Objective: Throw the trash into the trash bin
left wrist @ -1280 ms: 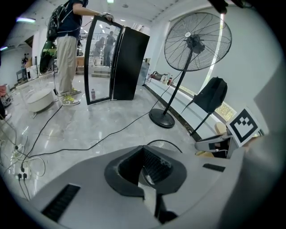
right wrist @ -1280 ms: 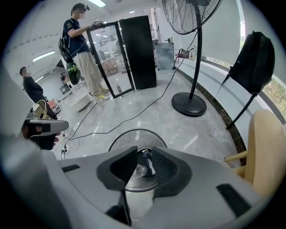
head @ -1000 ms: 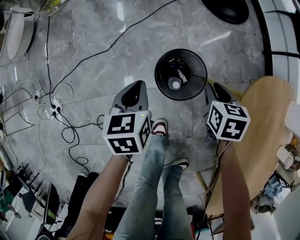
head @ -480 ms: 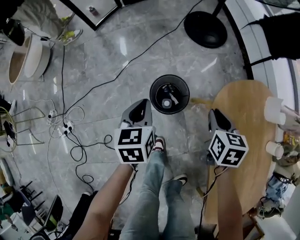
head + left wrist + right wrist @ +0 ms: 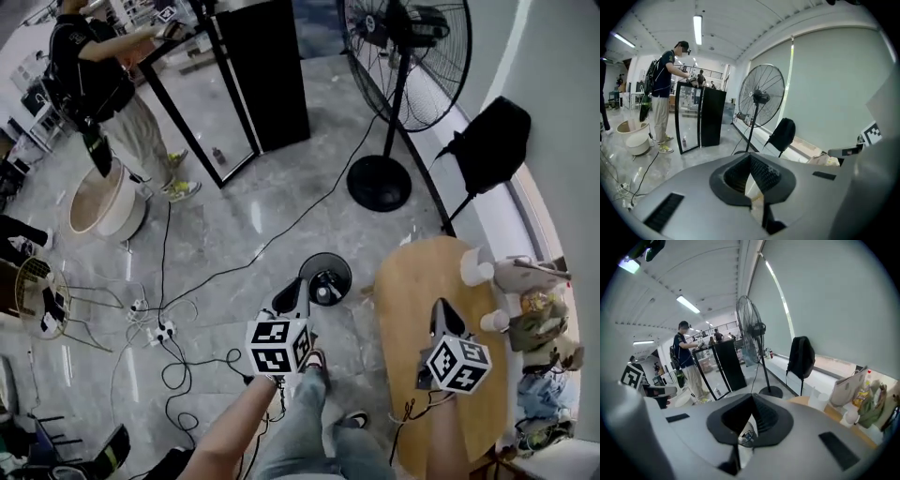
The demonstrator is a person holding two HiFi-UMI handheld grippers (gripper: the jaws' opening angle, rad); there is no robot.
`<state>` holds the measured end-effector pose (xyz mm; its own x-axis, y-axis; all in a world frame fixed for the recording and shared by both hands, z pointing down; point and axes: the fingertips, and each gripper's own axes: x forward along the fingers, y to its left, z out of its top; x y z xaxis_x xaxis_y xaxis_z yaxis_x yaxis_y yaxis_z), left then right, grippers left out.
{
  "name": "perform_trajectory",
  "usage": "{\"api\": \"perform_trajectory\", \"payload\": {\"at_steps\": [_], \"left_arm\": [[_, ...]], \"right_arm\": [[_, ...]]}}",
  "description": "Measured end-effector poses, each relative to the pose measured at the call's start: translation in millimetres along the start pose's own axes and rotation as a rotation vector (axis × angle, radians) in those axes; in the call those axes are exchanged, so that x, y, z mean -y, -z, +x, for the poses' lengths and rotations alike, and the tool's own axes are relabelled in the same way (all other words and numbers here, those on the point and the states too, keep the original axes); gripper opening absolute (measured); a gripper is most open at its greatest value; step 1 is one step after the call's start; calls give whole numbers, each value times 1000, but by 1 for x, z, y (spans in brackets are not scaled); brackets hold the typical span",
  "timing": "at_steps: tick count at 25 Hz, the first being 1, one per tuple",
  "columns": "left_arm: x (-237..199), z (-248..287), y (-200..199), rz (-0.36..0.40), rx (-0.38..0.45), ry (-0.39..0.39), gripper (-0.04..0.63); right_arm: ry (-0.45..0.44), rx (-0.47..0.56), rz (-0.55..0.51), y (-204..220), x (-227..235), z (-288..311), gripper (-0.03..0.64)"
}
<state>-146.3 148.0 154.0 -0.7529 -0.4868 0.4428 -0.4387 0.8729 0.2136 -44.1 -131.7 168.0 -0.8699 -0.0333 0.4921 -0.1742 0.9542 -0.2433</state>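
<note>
Trash (image 5: pixel 324 292) lies in the bin (image 5: pixel 344 266) on the floor, below and just ahead of my left tongs (image 5: pixel 292 298), which are pressed together, empty. My right tongs (image 5: pixel 441 314) have just closed on nothing, above the desk (image 5: pixel 409 291); cups (image 5: pixel 475 270) stand beyond them. Both point forward, slightly down

The grey marble floor (image 5: pixel 244 225) carries the black trash bin (image 5: pixel 325 279) near the middle, a power strip (image 5: pixel 161 330) and a pale tub (image 5: pixel 105 208) at left, and a fan base (image 5: pixel 379 183) farther off. At right, the wooden desk (image 5: pixel 412 309) holds white cups (image 5: pixel 475 270) and bags (image 5: pixel 534 323).
</note>
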Motion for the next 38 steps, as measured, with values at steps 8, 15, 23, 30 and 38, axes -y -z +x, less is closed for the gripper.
{"api": "perform_trajectory", "payload": {"at_steps": [8, 15, 23, 30, 38], "left_arm": [[43, -84, -66, -40, 143, 15, 9], [62, -108, -68, -51, 180, 17, 9], [70, -102, -73, 0, 187, 32, 9], [81, -106, -73, 13, 183, 57, 9], [85, -112, -65, 23, 178, 65, 9]], "right_arm": [[52, 180, 20, -68, 25, -114, 5], [62, 262, 43, -71, 34, -156, 5], [83, 257, 14, -75, 29, -158, 3], [100, 257, 23, -72, 32, -170, 3], [86, 261, 9, -69, 25, -174, 3]]}}
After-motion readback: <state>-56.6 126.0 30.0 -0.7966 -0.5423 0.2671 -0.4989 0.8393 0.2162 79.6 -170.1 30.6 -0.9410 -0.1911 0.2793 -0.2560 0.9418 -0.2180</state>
